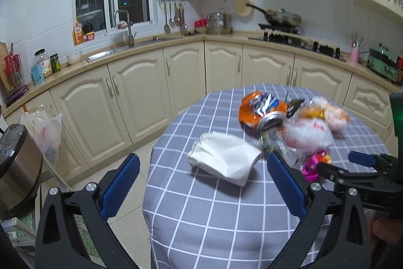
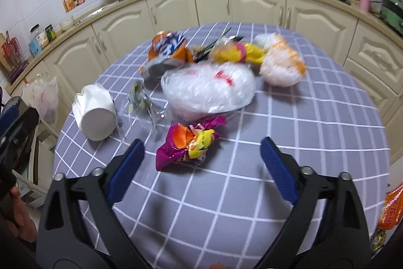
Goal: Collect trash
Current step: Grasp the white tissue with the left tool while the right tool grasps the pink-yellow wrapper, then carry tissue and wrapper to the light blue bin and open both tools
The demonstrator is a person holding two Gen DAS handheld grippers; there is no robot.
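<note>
Round table (image 2: 252, 193) under a grey checked cloth carries all the trash, grouped toward its far half; kitchen cabinets (image 1: 141, 102) curve behind it; a plastic bag (image 1: 46, 132) hangs on the cabinet front at left, possibly the bin bag, cannot confirm.

Biggest piece is the clear plastic bag (image 2: 209, 87) with red print, mid-table; behind it the white-orange bag (image 2: 282, 64) and the orange snack packet (image 2: 168, 47), with a crushed silver foil touching its near edge; yellow wrappers sit between those two; all blurred, so edges are unsure.

White paper cup (image 2: 95, 112) lies tipped on its side at the table's left edge; the left wrist view shows it as a flattened white shape (image 1: 224, 158).

Purple-yellow wrapper (image 2: 189, 143) lies nearest, just ahead of the right gripper (image 2: 202, 163); its jaws are spread wide, nothing between them.

Left gripper (image 1: 202, 178) is likewise spread wide and empty, lined up on the cup.

Risks, judged: the cup sits close to the edge and is round, so a nudge from one finger could roll it off onto the floor; the wrapper is thin and slick, so the pads may pinch the cloth with it and drag the pile; clear film beside the cup may snag a finger.
</note>
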